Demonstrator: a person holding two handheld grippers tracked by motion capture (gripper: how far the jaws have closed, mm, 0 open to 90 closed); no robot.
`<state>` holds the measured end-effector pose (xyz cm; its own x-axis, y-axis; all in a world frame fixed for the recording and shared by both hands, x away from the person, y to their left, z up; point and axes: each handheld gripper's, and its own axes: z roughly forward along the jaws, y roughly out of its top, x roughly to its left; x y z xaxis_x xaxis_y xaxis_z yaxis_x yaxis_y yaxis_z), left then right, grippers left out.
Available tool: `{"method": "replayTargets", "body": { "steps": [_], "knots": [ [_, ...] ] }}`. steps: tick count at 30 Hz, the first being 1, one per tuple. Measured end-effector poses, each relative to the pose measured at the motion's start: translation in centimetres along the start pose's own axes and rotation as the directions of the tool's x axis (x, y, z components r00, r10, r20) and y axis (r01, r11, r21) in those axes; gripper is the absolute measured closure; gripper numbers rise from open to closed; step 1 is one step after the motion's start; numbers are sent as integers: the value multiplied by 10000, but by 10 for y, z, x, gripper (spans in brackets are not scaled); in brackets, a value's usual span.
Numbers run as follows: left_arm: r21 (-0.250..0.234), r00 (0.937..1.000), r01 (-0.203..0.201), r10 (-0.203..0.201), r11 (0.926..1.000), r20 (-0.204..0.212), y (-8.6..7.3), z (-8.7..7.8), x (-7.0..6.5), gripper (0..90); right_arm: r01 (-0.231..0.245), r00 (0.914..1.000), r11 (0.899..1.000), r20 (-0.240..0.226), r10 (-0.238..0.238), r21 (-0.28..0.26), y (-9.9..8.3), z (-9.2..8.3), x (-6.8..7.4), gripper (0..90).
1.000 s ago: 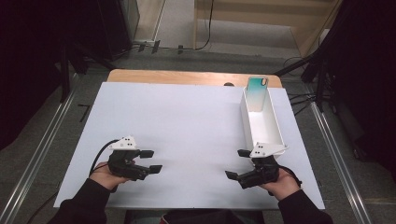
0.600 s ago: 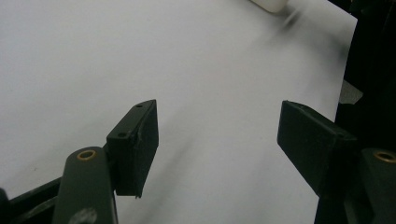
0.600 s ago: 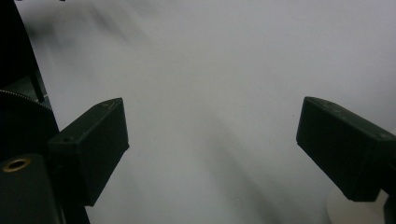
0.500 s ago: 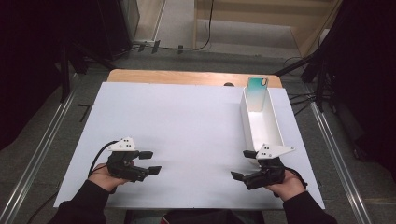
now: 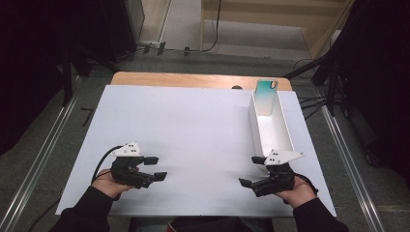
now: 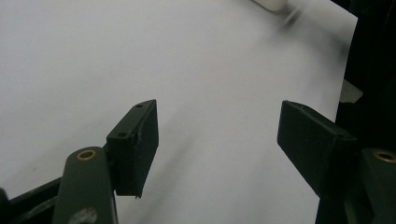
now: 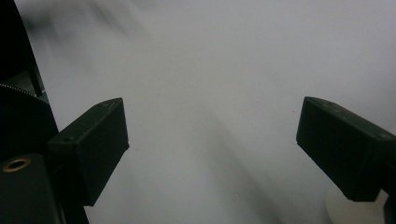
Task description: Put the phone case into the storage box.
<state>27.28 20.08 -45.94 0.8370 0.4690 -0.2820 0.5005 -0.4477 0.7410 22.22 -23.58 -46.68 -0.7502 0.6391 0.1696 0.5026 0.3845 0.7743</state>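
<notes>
A: Starting at the left, the left tongs (image 5: 157, 167) sit low over the white tabletop (image 5: 193, 130) near its front edge, jaws spread wide with nothing between them; the left gripper view has bare white sheet in the gap

B: And the middle?

A: Plain sheet, nothing lying on it. Then the right tongs (image 5: 249, 184) sit near the front right, also gaping wide and holding nothing, pointing inward toward the centre. Just behind that hand is the near end of the long white tray (image 5: 285, 137)

B: Where is the phone?

A: The phone (image 5: 266, 96) stands propped at the far end of the tray, leaning against the end wall, its blue-green face toward the camera. It is well apart from both tongs

B: What could go wrong from here?

A: My guess is the right hand goes for the phone. The tray is narrow and looks light, so wide jaws coming in could knock a side wall and slide the tray toward the tabletop's right edge. The phone looks glossy and is tilted, so a pinch at one corner could tip it flat or let it slip
</notes>
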Motion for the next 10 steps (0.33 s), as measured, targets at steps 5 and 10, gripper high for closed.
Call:
{"method": "replayTargets", "body": {
  "steps": [5, 10],
  "knots": [
    [2, 10000, -6, 6, 10000, 0, 0, 0, 0, 290, -36, 10000, 10000, 70, 35, 90, 0, -1, 1, 80],
    [58, 10000, 21, -21, 10000, -21, 0, 0, 0, 290, 67, 9999, 9999, 152, -68, 116, -1, 0, 1, 80]
  ]
}}
